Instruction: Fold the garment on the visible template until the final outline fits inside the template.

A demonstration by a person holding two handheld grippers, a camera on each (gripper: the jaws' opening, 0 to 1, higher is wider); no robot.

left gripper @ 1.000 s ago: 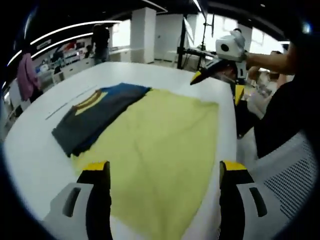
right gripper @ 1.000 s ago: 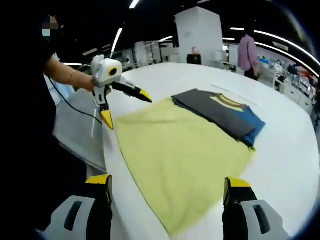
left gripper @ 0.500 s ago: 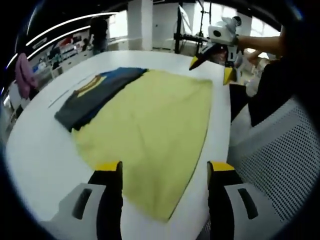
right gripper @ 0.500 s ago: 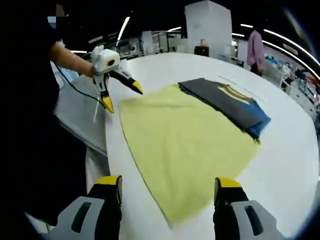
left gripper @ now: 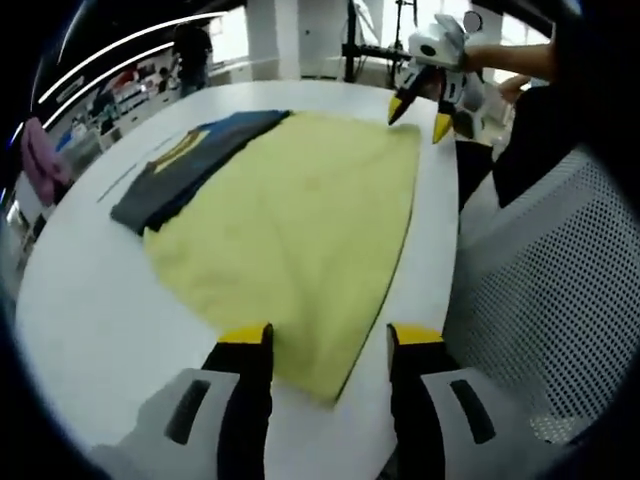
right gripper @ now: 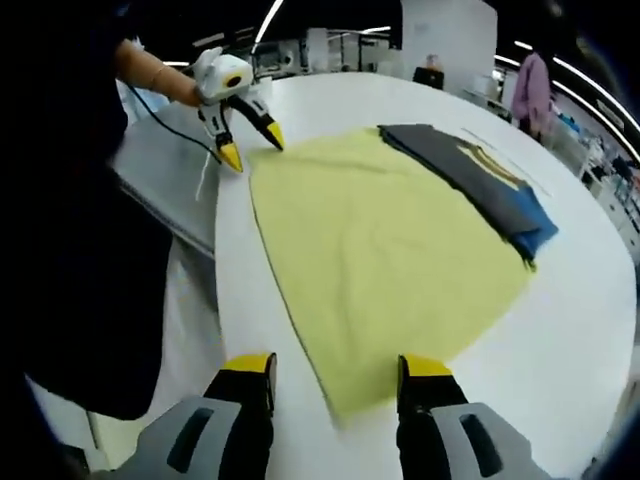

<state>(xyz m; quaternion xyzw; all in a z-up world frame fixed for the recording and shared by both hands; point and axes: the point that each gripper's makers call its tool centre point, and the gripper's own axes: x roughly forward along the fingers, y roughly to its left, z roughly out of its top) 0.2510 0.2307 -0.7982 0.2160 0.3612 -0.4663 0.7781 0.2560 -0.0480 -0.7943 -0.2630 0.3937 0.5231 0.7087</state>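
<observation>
Spread flat on a white round table point(left gripper: 80, 300), a yellow cloth point(left gripper: 300, 210) covers the middle of the left gripper view, running from about 6 o'clock up toward 12 o'clock. A dark grey garment point(left gripper: 185, 165) with a blue part and a yellow neck band lies folded along the cloth's far-left edge, at about 10 o'clock, overlapping that edge.

At the bottom of this view the left gripper point(left gripper: 330, 345) points at the near corner of the cloth. Its two yellow-tipped jaws stand apart, released, one on either side of the corner, gripping nothing. Whether the tips touch the fabric is hard to tell. At 1 o'clock the right gripper point(left gripper: 420, 112) hovers at the cloth's far corner, held by a person's hand, its jaws also spread. A perforated white surface point(left gripper: 540, 290) sits off the table edge at 3 o'clock.

From the right gripper view, the yellow cloth point(right gripper: 385, 250) fills the centre and the grey garment point(right gripper: 480, 180) lies at 2 o'clock along its far-right edge. The right gripper point(right gripper: 335, 372) at 6 o'clock straddles the nearest cloth corner with jaws parted, nothing between them being squeezed. The left gripper point(right gripper: 250, 145) shows at 11 o'clock by the far corner, jaws apart. A person in pink point(right gripper: 535, 90) stands in the background at 1 o'clock.
</observation>
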